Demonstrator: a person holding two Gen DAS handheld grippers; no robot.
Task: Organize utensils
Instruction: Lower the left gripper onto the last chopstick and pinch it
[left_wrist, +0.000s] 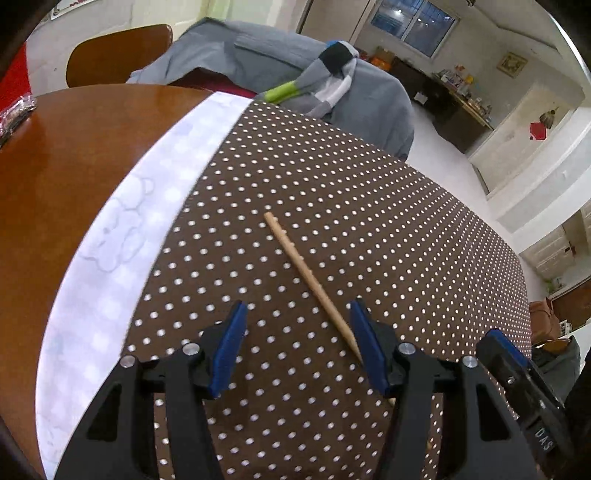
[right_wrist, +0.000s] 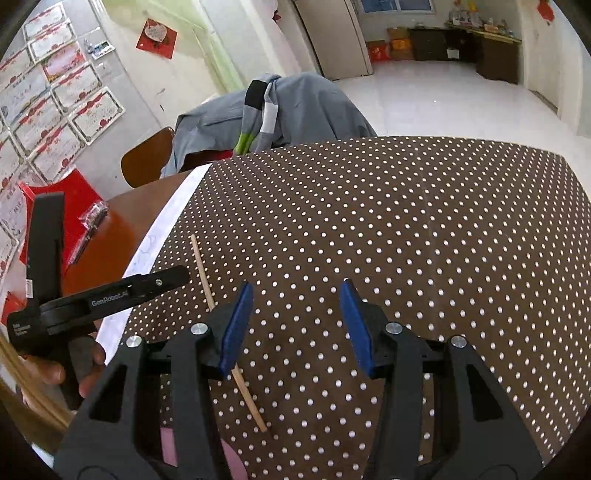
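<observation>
barely begun, i'd say: one chopstick (left_wrist: 312, 284) is lying loose mid-frame on the dotted cloth (left_wrist: 369, 206); left gripper (left_wrist: 298, 314) and right gripper (right_wrist: 295, 295) are both hovering open, holding nothing.

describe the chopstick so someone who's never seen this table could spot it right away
Start at the brown polka-dot cloth covering most of the wooden table. Near its white bear-print strip lies a single chopstick. It is a thin, pale wooden stick, the only loose thing on the dots, running slantwise.
</observation>
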